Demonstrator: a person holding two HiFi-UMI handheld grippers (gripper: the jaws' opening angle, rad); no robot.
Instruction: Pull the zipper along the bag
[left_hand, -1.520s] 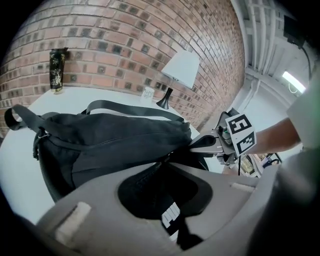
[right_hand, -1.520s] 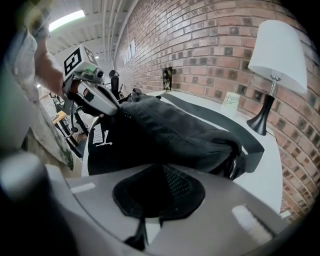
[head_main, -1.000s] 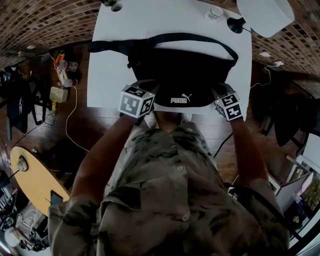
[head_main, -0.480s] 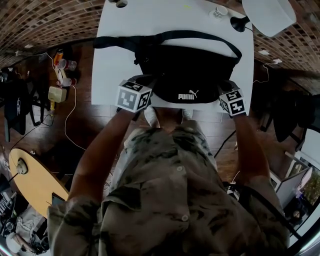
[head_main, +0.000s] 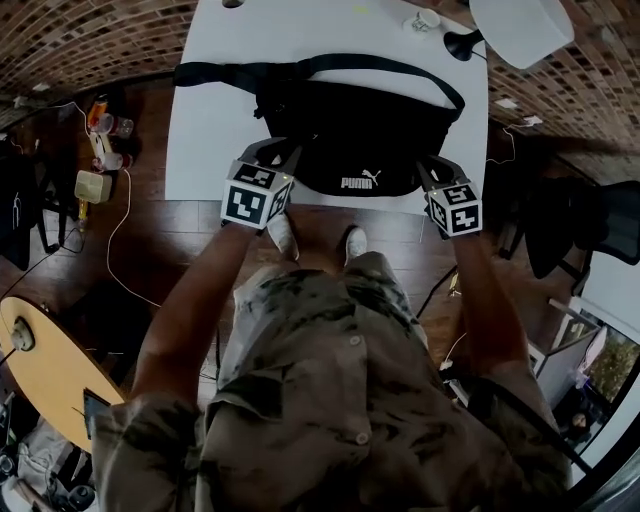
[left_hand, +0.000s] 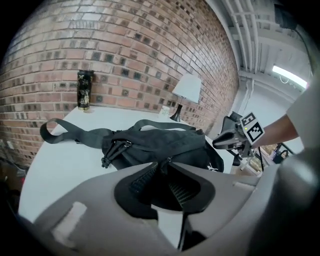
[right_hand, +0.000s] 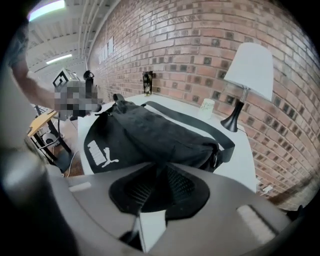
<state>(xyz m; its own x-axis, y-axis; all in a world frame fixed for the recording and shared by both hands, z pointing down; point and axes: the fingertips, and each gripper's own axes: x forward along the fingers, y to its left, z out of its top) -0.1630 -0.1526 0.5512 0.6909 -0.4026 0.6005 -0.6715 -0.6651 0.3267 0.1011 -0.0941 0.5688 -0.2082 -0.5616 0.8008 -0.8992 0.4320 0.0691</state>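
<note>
Left gripper view: left gripper (left_hand: 165, 165) opening, empty, just short of the soft, floppy bag (left_hand: 160, 142); its tiny zipper pull (left_hand: 169, 160) looks the place to pinch, right gripper (right_hand: 159, 170) closed, apparently empty, at the bag's other end.

**A:** What's different from a second ago?

**B:** The left gripper (left_hand: 164, 164). Its jaws were almost together then, and now they are opening.

**A:** Is anything between the fingers (left_hand: 144, 179)?

**B:** A small metal tab (left_hand: 169, 160) on the bag (left_hand: 160, 142) sits in the gap at the fingertips. The pads no longer look pressed on it.

**A:** Anything else?

**B:** The head view has shifted a little. The near edge of the table (head_main: 200, 170) sits higher in that view. More of the person's shoes (head_main: 283, 235) shows just behind the fingers, below that edge.
</note>
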